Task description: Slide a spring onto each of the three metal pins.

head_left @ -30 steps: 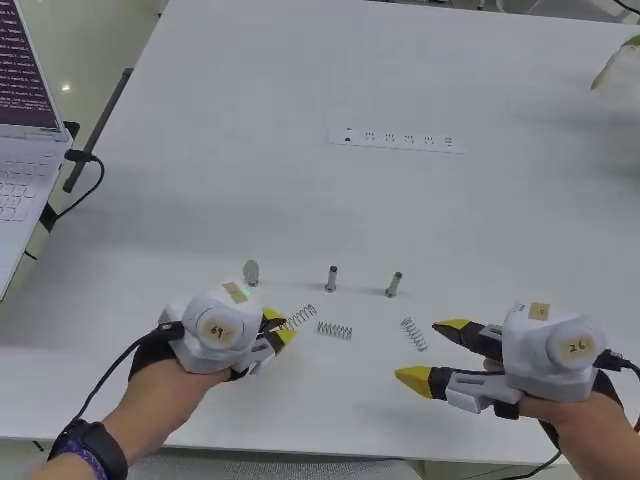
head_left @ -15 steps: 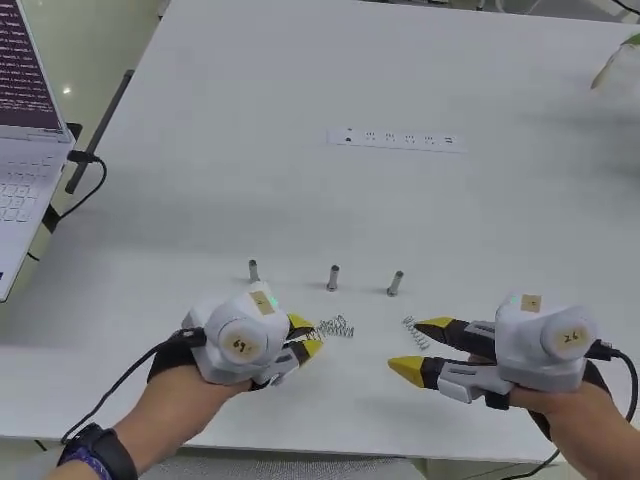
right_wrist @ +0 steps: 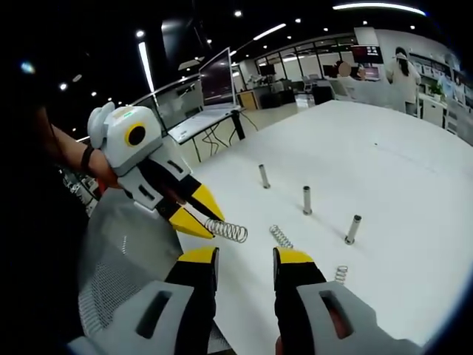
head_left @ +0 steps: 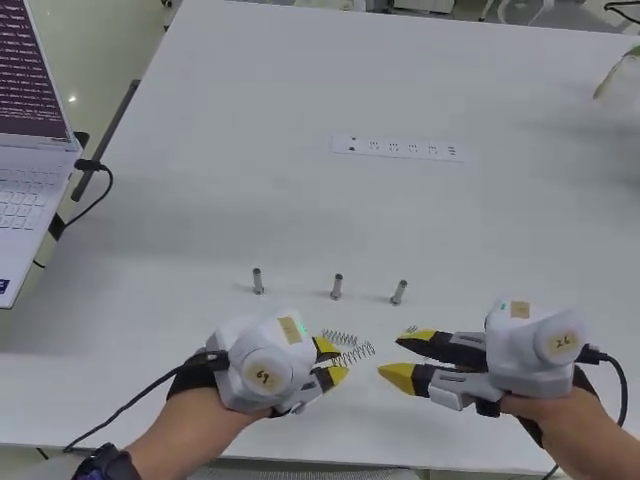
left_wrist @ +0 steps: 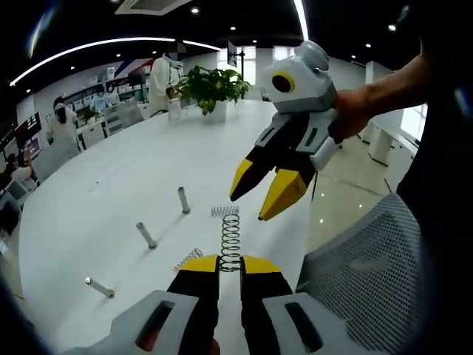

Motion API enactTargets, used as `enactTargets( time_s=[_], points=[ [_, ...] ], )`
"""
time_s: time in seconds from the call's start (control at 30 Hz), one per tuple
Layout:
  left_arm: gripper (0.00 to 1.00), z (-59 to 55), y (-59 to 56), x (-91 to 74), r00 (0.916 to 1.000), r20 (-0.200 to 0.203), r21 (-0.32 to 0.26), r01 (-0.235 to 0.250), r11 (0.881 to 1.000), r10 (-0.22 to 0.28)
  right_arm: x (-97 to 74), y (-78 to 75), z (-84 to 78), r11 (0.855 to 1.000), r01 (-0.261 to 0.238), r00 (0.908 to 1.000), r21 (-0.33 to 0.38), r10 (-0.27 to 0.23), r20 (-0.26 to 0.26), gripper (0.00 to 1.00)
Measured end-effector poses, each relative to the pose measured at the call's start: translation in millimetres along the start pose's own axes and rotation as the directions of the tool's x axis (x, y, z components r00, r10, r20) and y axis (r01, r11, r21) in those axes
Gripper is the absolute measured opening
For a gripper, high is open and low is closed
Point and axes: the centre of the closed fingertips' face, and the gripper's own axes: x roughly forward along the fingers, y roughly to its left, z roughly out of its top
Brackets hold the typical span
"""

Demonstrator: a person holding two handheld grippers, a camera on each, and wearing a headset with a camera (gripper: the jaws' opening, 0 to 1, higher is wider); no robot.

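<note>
Left gripper (left_wrist: pixel 230 260) is clamping one end of a spring (left_wrist: pixel 230 238). Its jaws are pressing together on the wire, and the coil is sticking out forward past the yellow tips, raised off the white surface (head_left: pixel 300 200).

Right gripper (head_left: pixel 396 357) is facing it from the right with jaws standing partly apart and gripping nothing. Its yellow tips are hanging near the free end of the held spring without touching it.

Three metal pins (head_left: pixel 336 287) are standing upright in a row just beyond both grippers, each one bare. A second spring (head_left: pixel 340 337) is lying flat between the middle pin and the left gripper's tips. A third spring (head_left: pixel 410 330) is lying just behind the right gripper's upper jaw, on the near side of the right-hand pin.

A white power strip (head_left: pixel 393 148) is sitting well beyond the pins. An open laptop (head_left: pixel 25 150) is showing at the left edge, its screen text too small to read, and a black cable (head_left: pixel 85 205) is running beside it. A potted plant (left_wrist: pixel 211 85) is standing at the far end of the surface.

The right gripper's round cap is showing "26". The left gripper's cap is carrying two digits that I cannot read with confidence
</note>
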Motion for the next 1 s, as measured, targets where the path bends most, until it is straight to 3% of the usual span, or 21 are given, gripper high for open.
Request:
enactTargets(
  time_s=[0.37, 0.67, 1.0],
  points=[
    [0.02, 5.0, -16.0, 1.0, 0.9988, 0.003, 0.044, 0.048, 0.998, -0.048, 6.8, 15.0, -6.6, 0.997, -0.076, 0.9966, -0.007, 0.076, -0.034, 0.23],
    [0.02, 9.7, -20.6, 1.3, 0.9974, 0.010, 0.071, 0.070, 0.995, -0.071, 8.7, 22.9, -9.3, 0.992, -0.127, 0.9911, 0.007, 0.128, -0.038, 0.17],
    [0.02, 7.1, -24.8, 2.5, 0.9960, -0.007, 0.102, 0.089, 0.991, -0.089, 6.4, 24.4, -8.8, 0.989, -0.140, 0.9898, 0.040, 0.141, -0.020, 0.15]
  ],
)
